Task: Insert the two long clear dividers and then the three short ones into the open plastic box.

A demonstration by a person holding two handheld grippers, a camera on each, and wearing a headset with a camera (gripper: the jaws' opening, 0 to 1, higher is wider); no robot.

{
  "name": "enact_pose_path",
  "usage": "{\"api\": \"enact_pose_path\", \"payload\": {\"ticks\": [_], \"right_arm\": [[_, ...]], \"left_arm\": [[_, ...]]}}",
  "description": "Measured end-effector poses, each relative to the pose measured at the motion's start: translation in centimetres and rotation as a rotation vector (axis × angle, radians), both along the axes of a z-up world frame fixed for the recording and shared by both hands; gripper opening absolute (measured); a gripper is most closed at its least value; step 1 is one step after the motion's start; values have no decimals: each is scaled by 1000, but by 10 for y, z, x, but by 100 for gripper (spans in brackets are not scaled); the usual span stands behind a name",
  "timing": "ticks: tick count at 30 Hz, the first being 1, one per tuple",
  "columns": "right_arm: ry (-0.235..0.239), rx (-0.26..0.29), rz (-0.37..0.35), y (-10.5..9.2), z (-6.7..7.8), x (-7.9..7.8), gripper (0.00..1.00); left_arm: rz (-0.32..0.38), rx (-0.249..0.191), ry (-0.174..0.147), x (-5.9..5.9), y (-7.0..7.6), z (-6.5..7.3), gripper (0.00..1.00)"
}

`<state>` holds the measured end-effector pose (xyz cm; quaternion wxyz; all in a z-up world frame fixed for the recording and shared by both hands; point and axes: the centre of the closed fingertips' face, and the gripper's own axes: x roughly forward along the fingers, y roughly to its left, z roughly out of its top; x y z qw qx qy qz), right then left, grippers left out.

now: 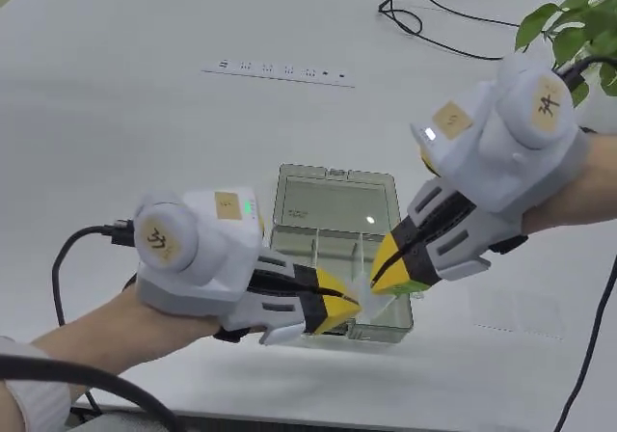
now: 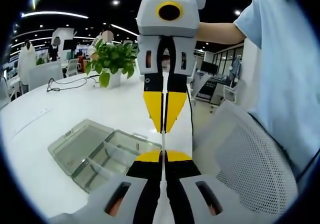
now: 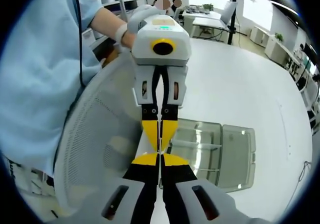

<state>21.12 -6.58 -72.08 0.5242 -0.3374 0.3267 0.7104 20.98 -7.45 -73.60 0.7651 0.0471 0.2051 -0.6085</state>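
The open clear plastic box (image 1: 289,244) lies near the table's front edge, its flat lid (image 1: 337,201) folded back on the far side. Thin clear dividers (image 1: 317,247) stand inside its tray (image 2: 117,154) (image 3: 192,156). Just above the tray's front right corner, my left gripper (image 1: 339,309) and right gripper (image 1: 384,276) meet tip to tip. Both are shut on one small clear divider (image 1: 374,295), seen edge-on as a thin line (image 2: 162,141) between the yellow fingertips. In the right gripper view my right gripper (image 3: 160,158) faces the left gripper's yellow tips.
A white power strip (image 1: 280,70) and a black cable (image 1: 424,17) lie far back on the table. A green plant (image 1: 578,17) stands at the back right. A white mesh chair (image 2: 250,159) sits just off the table's front edge.
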Motion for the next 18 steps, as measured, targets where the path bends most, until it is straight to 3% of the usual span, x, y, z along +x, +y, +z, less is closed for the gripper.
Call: {"api": "enact_pose_path", "payload": {"ticks": [6,8,12,13,15,18], "right_arm": [[-5,-3,-17,7,3,3,2],[-9,-2,-42,10,5,8,2],[-28,-11,-78,14,3,17,2],[-39,-13,-92,16,3,21,2],[-43,-17,-96,19,3,24,2],[-45,-16,-110,24,2,29,2]], "left_arm": [[64,-12,21,7,12,-1,5],[82,-10,15,9,17,-1,10],[129,-7,27,13,28,-4,18],[153,-11,46,13,33,-5,21],[175,3,36,15,39,-7,27],[209,10,47,15,49,-10,32]]}}
